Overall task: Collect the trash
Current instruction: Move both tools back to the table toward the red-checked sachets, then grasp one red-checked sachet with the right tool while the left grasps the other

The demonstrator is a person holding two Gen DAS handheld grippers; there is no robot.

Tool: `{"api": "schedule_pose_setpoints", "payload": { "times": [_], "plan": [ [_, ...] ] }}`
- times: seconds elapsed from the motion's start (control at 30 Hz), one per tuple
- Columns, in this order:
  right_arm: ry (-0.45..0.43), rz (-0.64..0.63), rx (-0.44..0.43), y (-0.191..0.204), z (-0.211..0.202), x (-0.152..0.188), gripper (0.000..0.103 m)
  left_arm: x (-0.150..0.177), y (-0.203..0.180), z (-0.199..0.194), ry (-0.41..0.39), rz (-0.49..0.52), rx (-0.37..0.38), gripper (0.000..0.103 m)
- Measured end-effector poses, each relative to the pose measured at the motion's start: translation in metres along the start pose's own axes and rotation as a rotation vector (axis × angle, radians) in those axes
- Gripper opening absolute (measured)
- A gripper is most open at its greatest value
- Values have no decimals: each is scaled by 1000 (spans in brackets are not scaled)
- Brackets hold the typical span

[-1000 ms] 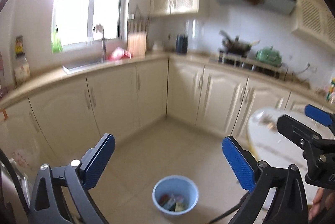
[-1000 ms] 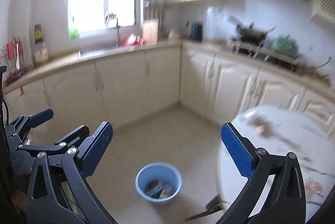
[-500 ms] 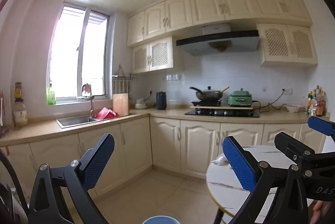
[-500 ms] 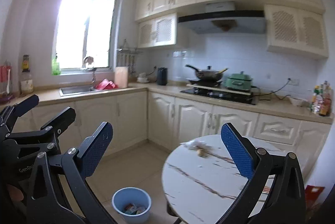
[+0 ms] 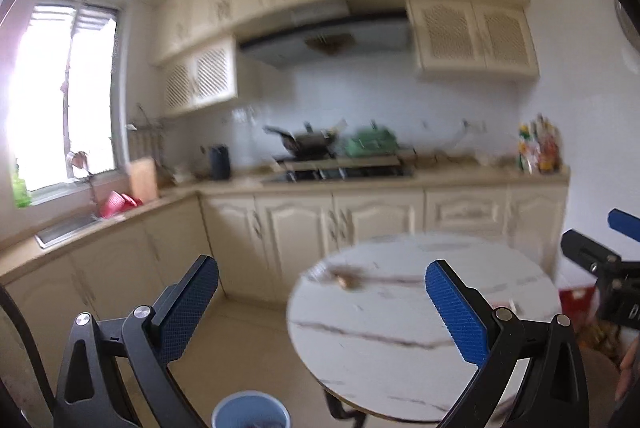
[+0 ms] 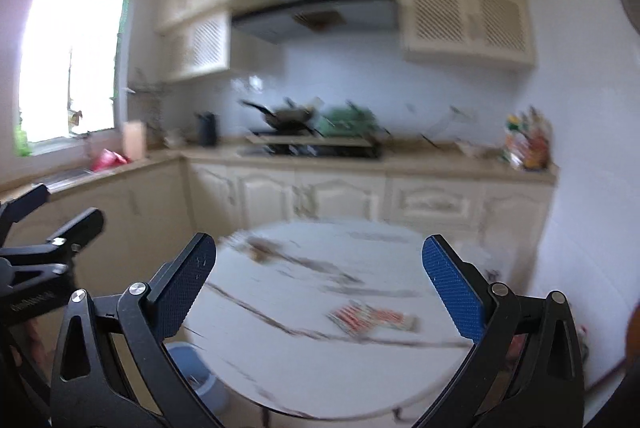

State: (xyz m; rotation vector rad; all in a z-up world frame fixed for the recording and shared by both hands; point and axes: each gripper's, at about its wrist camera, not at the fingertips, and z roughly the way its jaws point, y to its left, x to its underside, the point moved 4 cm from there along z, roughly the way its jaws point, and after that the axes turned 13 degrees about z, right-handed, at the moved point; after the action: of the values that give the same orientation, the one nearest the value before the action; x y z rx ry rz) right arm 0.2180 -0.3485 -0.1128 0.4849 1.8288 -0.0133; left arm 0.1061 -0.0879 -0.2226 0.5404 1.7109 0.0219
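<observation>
A round white marble table (image 5: 400, 332) stands ahead; it also shows in the right wrist view (image 6: 304, 360). A crumpled brownish scrap (image 5: 347, 279) lies near its far left edge, also in the right wrist view (image 6: 262, 252). A red-and-white striped wrapper (image 6: 372, 319) lies on the table's right part. A blue trash bin (image 5: 251, 410) stands on the floor left of the table, seen also in the right wrist view (image 6: 200, 376). My left gripper (image 5: 322, 302) is open and empty. My right gripper (image 6: 320, 278) is open and empty above the table.
Cream cabinets and a counter (image 5: 352, 180) run along the back and left walls, with a stove and wok (image 5: 308, 144), a sink (image 5: 68, 228) and bottles (image 5: 538, 152). A red crate (image 5: 576, 300) sits on the floor at the right. Both views are motion-blurred.
Both views have swung right and downward toward the table. The table now fills more of the frame and the striped wrapper has come into the right wrist view. Both grippers stay open.
</observation>
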Motion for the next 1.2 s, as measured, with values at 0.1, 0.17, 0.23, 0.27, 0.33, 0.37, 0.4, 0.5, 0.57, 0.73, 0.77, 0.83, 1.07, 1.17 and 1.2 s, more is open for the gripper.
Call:
{"api": "schedule_pose_setpoints", "payload": {
  "times": [0.1,0.17,0.23,0.27,0.33,0.37,0.4,0.5,0.57,0.73,0.77,0.83,1.07,1.17,1.2],
  "plan": [
    [92,45,74,-43,26,11,103,12,-11,21,62,12,57,102],
    [182,83,127,-67,49,26,103,17,-16,33,97,19,87,102],
    [279,127,165,-84,74,44,103,25,-19,41,124,29,101,102],
    [323,146,170,-89,87,52,103,27,-19,46,138,34,104,102],
    [395,170,174,-96,109,67,103,29,-14,59,161,45,115,102],
    [444,183,180,-99,127,77,103,27,-8,69,178,47,115,102],
    [470,185,193,-102,134,86,103,29,-7,74,192,49,116,102],
    [545,186,201,-107,164,105,103,27,-6,99,247,47,136,102],
    [541,177,227,-116,175,108,103,4,1,130,270,45,160,102],
    [588,53,240,-130,200,107,103,-50,-21,210,344,40,279,102],
    [598,22,222,-134,204,108,103,-50,-29,215,361,38,301,102],
    [616,-29,214,-137,213,108,102,-52,-39,230,392,37,327,102],
    [655,-113,92,-145,242,108,97,-68,-55,261,444,17,398,102],
    [684,-154,29,-140,251,113,94,-72,-65,275,468,0,421,102],
    [686,-154,8,-140,253,112,92,-73,-68,279,473,-3,424,102]
  ]
}}
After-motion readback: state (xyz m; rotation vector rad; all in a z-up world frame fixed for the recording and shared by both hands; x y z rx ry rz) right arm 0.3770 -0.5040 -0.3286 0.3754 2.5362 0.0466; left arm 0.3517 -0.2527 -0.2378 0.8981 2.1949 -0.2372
